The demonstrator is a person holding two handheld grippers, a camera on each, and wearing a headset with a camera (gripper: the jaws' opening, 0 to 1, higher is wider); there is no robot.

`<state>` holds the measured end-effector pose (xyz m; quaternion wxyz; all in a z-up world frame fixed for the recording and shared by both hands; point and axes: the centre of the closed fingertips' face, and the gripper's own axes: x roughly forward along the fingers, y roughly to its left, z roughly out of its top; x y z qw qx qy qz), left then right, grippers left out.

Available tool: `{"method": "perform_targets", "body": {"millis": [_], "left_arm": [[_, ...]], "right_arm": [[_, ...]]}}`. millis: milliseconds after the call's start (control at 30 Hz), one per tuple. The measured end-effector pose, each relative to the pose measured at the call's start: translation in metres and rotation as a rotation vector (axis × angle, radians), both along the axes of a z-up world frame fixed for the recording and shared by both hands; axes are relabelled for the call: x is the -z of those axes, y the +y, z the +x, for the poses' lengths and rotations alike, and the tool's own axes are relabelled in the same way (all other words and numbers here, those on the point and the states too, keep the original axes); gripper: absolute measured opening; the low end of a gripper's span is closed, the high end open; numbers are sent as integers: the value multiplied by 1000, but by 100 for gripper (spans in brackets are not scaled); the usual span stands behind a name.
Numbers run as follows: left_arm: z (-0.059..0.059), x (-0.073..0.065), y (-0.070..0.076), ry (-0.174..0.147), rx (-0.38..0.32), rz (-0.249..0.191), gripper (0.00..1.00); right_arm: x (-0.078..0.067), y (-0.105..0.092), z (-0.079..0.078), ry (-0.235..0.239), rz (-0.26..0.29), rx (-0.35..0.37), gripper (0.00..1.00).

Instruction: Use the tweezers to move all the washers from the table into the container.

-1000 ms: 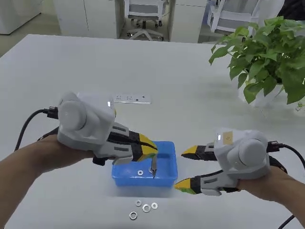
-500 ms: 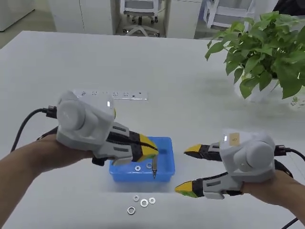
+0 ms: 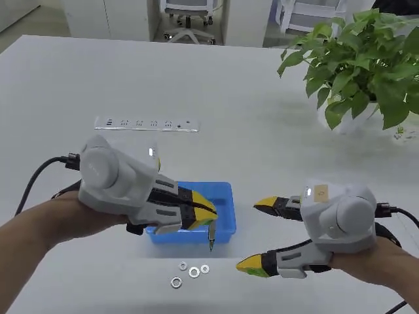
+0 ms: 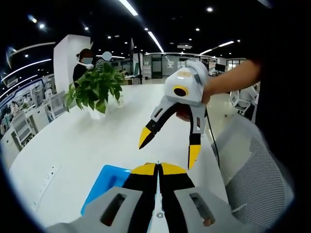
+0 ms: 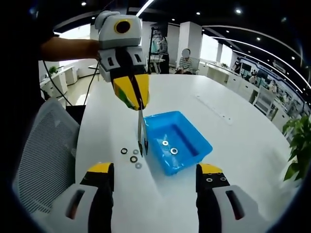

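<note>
The left tongs (image 3: 207, 210), held level and pointing right, clamp the tweezers (image 3: 211, 237), which hang tip-down by the blue container's (image 3: 226, 196) near wall. The right tongs (image 3: 249, 234) gape beside it. Four washers (image 3: 190, 269) lie on the table (image 3: 262, 131), and two are inside the container.

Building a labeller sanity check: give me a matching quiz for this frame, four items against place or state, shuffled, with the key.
Items
1. tweezers
2. right tongs
3. loose washers
4. power strip

Place or state
A. on the table, beyond the blue container
B. open, holding nothing
C. on the table, on the person's side of the container
D. clamped in the shut left tongs, tips pointing down

Pairs: 1-D, 2-B, 3-C, 4-A
</note>
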<state>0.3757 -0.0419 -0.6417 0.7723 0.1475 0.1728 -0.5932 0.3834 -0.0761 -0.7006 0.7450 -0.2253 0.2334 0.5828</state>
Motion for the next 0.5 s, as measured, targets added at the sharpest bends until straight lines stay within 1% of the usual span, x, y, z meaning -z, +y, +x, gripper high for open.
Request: {"method": "perform_targets", "body": {"millis": [100, 233, 500], "left_arm": [[-2, 5, -1, 3, 5, 7, 5], [-4, 13, 0, 14, 10, 18, 5], [-7, 22, 0, 27, 17, 24, 5]], "right_arm": [[1, 0, -3, 5, 1, 2, 71], [5, -1, -5, 13, -6, 9, 75], [10, -1, -12, 36, -14, 7, 81]]}}
